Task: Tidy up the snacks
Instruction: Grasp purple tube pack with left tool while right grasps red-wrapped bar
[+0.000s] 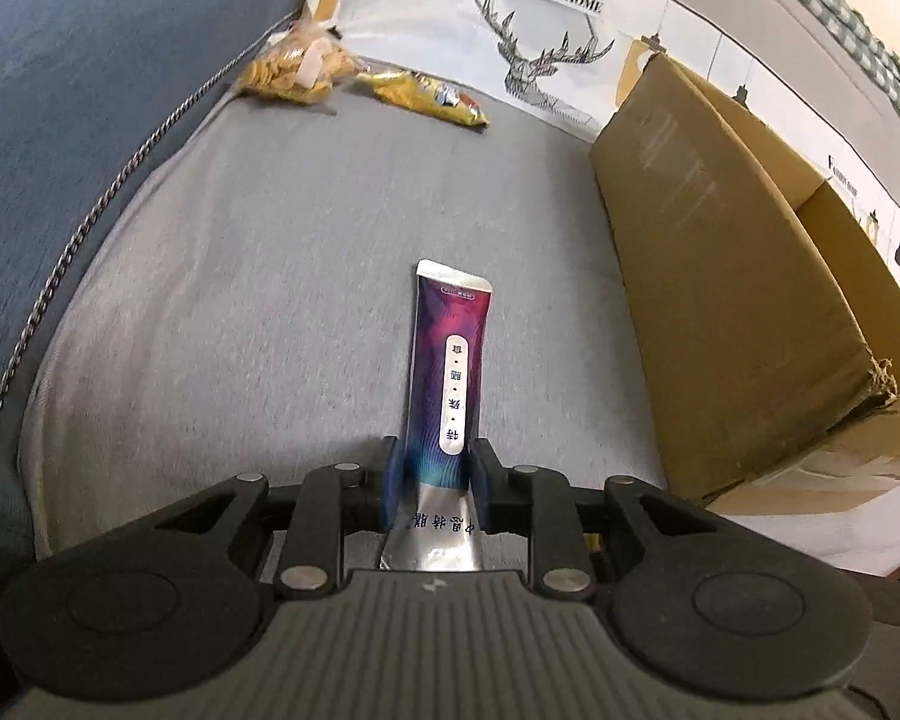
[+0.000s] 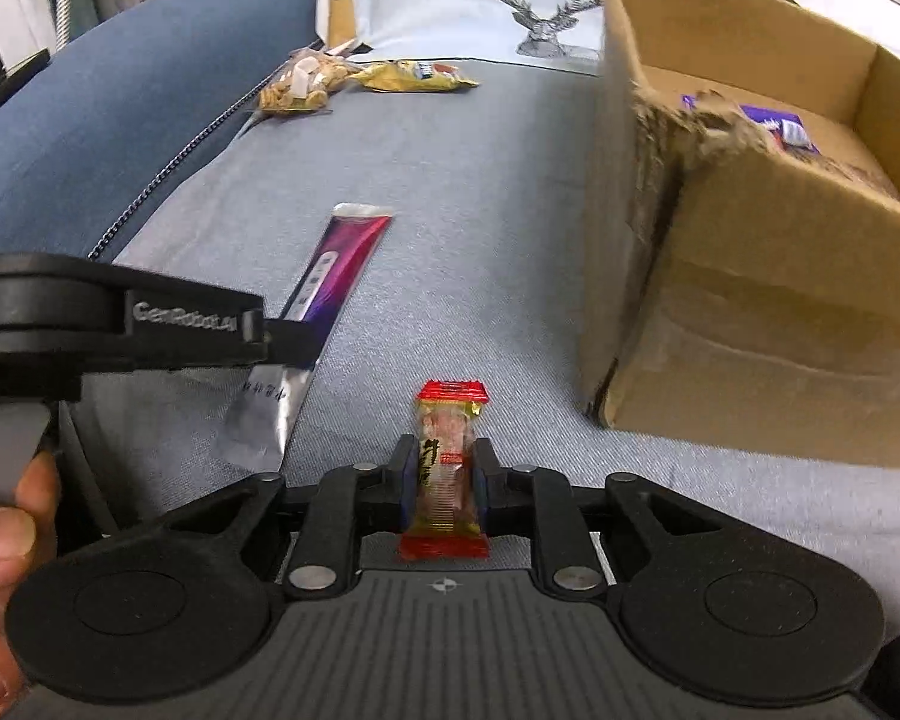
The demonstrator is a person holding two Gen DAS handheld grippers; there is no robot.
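Grey sofa cushion (image 1: pixel 240 300) is carrying everything: left claw (image 1: pixel 432 474) is pinching the light, floppy purple sachet (image 1: pixel 450 360) near its tail, right claw (image 2: pixel 444 480) is squeezing a small red candy (image 2: pixel 450 468) mid-body, cardboard box (image 2: pixel 750 300) waiting beyond.

purple sachet (image 1: pixel 447 369) gripped, red-wrapped snack (image 2: pixel 447 471) gripped

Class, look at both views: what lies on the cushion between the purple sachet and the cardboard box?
Nothing: between the purple sachet and the cardboard box, the left wrist view shows only bare grey cushion.
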